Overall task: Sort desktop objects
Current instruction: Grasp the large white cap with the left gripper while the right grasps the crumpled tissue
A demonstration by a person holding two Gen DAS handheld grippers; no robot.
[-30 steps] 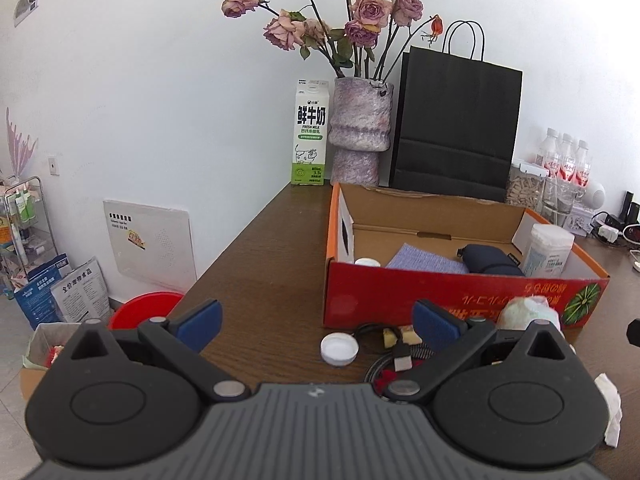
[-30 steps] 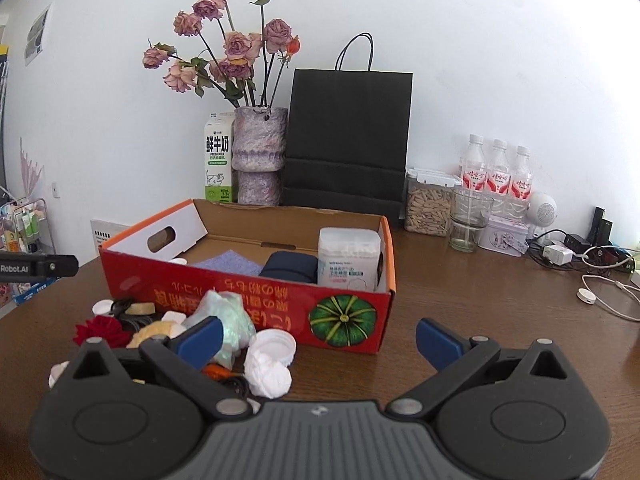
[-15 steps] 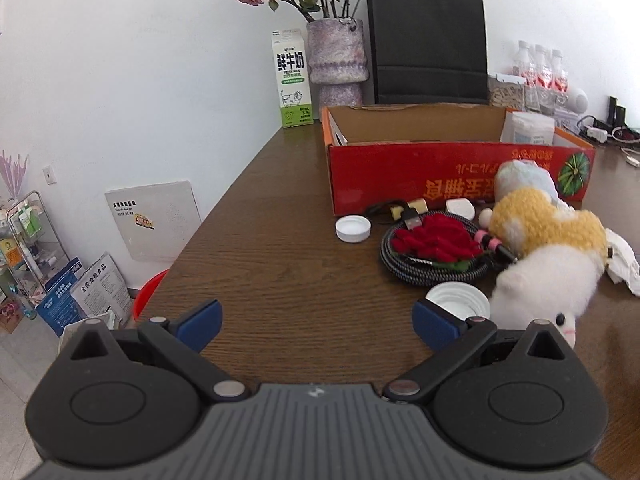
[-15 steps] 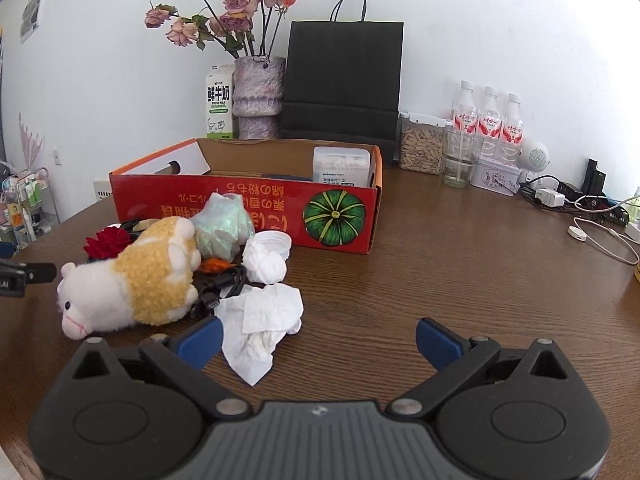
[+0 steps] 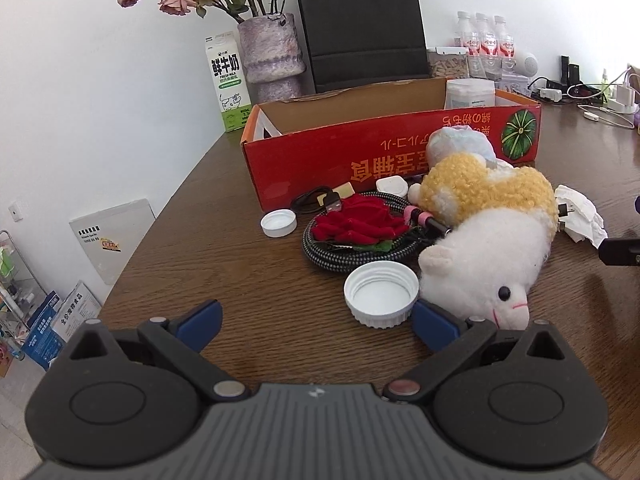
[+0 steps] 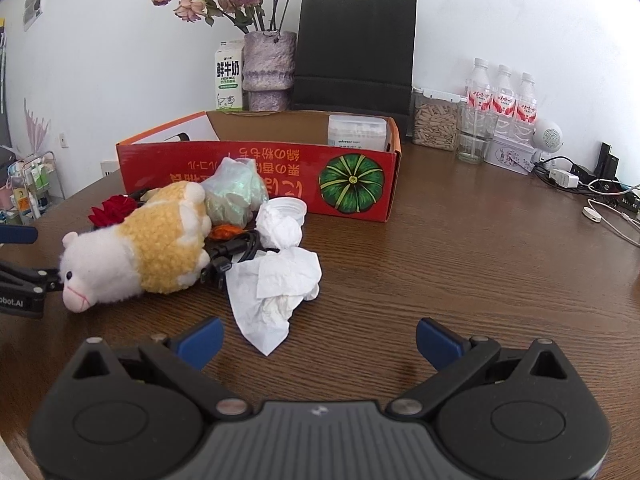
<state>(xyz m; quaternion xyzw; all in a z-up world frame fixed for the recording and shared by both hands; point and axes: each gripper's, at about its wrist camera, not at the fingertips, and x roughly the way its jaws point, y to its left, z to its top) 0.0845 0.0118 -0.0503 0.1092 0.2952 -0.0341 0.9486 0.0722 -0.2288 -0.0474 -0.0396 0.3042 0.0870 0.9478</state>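
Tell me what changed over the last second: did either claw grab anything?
Neither grabbed anything. Both claws pulled back from the red box and dropped lower: the left claw now sits by the large white cap and the plush sheep, the right claw just short of the crumpled tissue. Both are open and empty. The clutter and box did not move.

Low tabletop views from both wrists, sharing plush sheep (image 5: pixel 492 240) and red box (image 6: pixel 280 172).

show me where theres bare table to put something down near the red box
Bare wood lies right of the red cardboard box, before the tangled cables, and left of the small white cap. Crowded: around the plush sheep, crumpled white tissue and braided cable coil.
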